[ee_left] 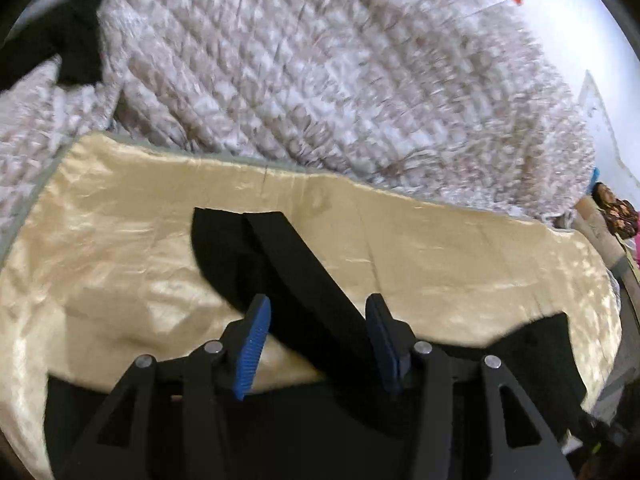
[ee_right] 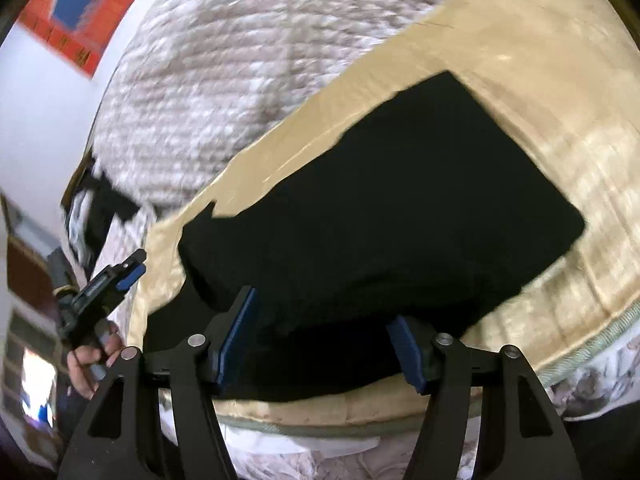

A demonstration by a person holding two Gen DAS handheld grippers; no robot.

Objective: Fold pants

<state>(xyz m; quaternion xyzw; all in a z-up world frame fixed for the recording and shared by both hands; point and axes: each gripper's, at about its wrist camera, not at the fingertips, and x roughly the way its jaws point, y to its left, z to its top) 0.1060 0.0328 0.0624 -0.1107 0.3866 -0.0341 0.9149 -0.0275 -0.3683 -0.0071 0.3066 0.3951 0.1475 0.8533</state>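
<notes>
**Pants laid on the cloth, quilt behind**

The pants (ee_right: 380, 216) are spread on a cloth (ee_right: 560, 92), which is laid over the near part of a quilted cover (ee_left: 340, 72). Behind the cloth, the quilt is seen running to a wall (ee_right: 44, 120), where a poster (ee_right: 80, 8) is hung. The left gripper (ee_left: 318, 344) is held above the pants, the right gripper (ee_right: 324, 344) over their near edge. In the right wrist view, the left gripper is seen left of the pants, off the cloth.

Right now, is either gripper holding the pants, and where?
Neither. The left gripper and the right gripper both have their fingers spread apart over the black pants, which lie loose on the beige cloth.
</notes>
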